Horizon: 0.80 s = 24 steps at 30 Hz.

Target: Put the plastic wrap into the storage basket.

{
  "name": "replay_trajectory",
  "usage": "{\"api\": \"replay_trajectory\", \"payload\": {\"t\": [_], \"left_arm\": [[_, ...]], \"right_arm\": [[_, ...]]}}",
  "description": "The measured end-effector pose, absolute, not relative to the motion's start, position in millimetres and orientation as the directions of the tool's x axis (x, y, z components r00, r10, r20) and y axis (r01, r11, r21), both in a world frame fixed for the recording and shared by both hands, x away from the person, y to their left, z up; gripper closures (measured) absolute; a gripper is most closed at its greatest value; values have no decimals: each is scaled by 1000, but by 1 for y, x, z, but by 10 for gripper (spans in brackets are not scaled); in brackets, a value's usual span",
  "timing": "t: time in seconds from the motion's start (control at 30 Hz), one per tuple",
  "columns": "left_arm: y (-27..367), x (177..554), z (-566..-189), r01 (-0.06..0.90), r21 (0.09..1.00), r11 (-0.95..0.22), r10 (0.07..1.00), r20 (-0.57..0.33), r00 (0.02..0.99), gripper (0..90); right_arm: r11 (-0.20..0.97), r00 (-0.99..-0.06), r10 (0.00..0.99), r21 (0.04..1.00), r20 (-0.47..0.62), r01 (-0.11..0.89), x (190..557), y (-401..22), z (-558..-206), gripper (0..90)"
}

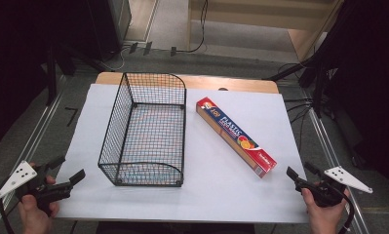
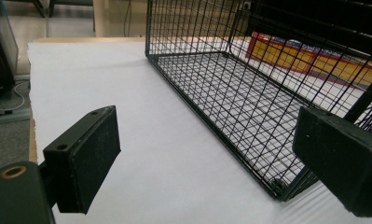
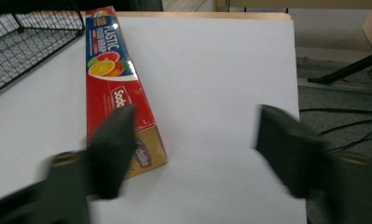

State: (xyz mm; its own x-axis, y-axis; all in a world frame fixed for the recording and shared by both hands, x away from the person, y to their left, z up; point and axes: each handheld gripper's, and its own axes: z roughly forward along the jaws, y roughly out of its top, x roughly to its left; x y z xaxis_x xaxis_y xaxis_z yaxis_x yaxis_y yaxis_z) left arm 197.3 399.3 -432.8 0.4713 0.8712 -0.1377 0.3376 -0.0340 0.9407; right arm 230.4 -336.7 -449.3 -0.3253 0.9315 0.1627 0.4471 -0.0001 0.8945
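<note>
A black wire basket (image 1: 145, 131) stands empty on the left half of the white sheet (image 1: 221, 195). To its right lies a long red-and-blue plastic wrap box (image 1: 236, 136), set at a slant. My left gripper (image 1: 70, 169) hovers at the sheet's near left corner, open and holding nothing. In the left gripper view, the left gripper (image 2: 216, 163) faces the basket's near corner (image 2: 279, 184). My right gripper (image 1: 299, 169) is at the near right corner, also open. In the right gripper view, the blurred right gripper (image 3: 200, 149) has bare sheet between its pads, and the box's near end (image 3: 146, 154) lies by the left pad.
The sheet covers a wooden table whose far edge (image 1: 231, 84) shows beyond it. Dark stand legs (image 1: 323, 83) and cables (image 1: 299, 105) crowd the floor at both sides. Bare sheet runs along the near edge between the two hands.
</note>
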Motion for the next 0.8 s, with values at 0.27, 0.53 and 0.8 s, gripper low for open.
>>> {"api": "replay_trajectory", "payload": {"t": [0.27,0.53,0.8], "left_arm": [[400,198,-436,359,933,-27,875,-152,461,83],[404,197,-436,366,930,-23,878,-156,451,83],[400,199,-436,369,929,-31,874,-154,462,84]], "right_arm": [[120,-377,918,817,125,564,255,-316,-464,900],[149,-361,924,755,123,638,274,-300,-475,900],[153,-384,908,722,166,674,270,-298,-483,900]]}}
